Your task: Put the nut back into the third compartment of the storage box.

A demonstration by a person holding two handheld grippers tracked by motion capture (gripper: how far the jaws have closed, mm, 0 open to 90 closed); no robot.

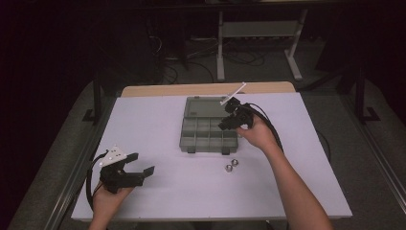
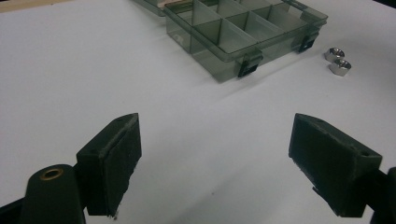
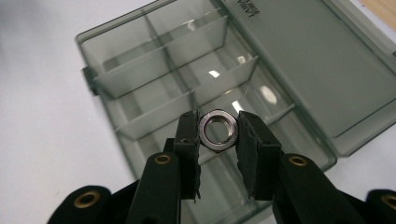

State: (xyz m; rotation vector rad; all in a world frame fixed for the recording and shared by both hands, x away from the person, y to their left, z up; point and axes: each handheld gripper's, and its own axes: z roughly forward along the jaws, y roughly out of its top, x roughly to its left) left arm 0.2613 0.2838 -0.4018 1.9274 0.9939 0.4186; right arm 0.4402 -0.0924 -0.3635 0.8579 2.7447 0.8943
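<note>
A smoky transparent compartment box lies open in the middle of the white table, its lid folded back on the far side. My right gripper hovers over the box's right end, shut on a steel hex nut above the compartments. Two more hex nuts lie on the table just in front of the box, also seen as the nuts in the left gripper view. My left gripper rests low at the front left, jaws open and empty, pointing toward the box.
The white table top has a wooden strip along its far edge. Beyond it stand a grey frame and cables on a dark floor. Bare table surface stretches between the left gripper and the box.
</note>
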